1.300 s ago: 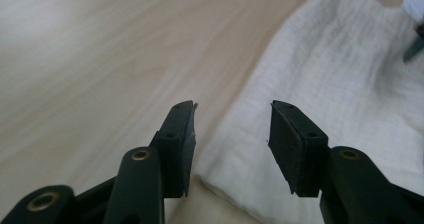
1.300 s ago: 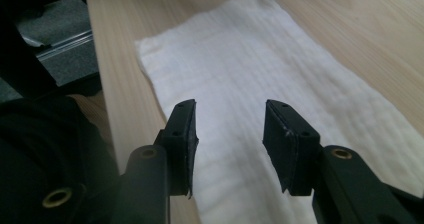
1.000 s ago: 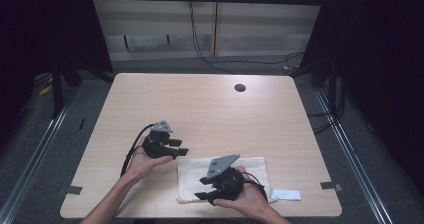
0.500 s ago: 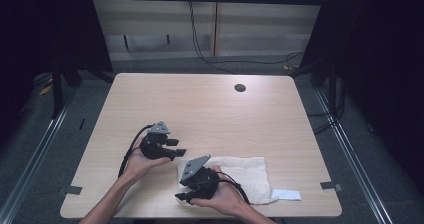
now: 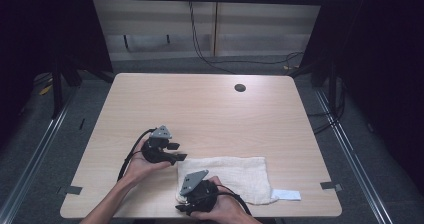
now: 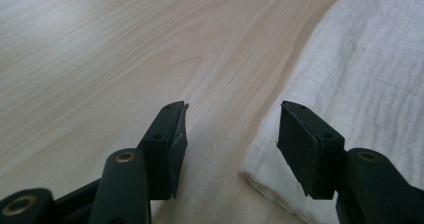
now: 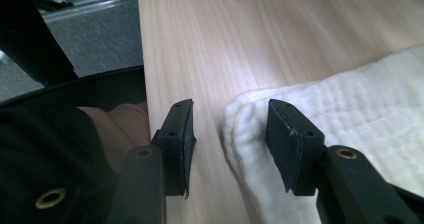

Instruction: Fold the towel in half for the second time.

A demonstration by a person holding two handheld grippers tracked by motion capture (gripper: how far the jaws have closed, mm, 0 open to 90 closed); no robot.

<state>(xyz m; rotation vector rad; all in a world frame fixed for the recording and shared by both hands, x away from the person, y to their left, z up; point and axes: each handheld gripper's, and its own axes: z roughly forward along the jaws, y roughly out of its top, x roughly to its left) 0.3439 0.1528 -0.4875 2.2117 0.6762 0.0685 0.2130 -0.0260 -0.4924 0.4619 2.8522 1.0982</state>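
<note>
Towel: white cloth flat on desk, we line up on its near-left corners
Left gripper: jaws wide, just been opening, straddling the far-left edge
Right gripper: jaws wide around the near-left corner, not pinching
Next: close both on the cloth, lift evenly

left gripper fingers apart (nothing between) | white cloth corner beside right finger | wooden table

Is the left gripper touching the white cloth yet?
Cannot tell. In the left gripper view the open left gripper straddles the white cloth's corner, one pad over it, with no plain contact or gap.
</note>
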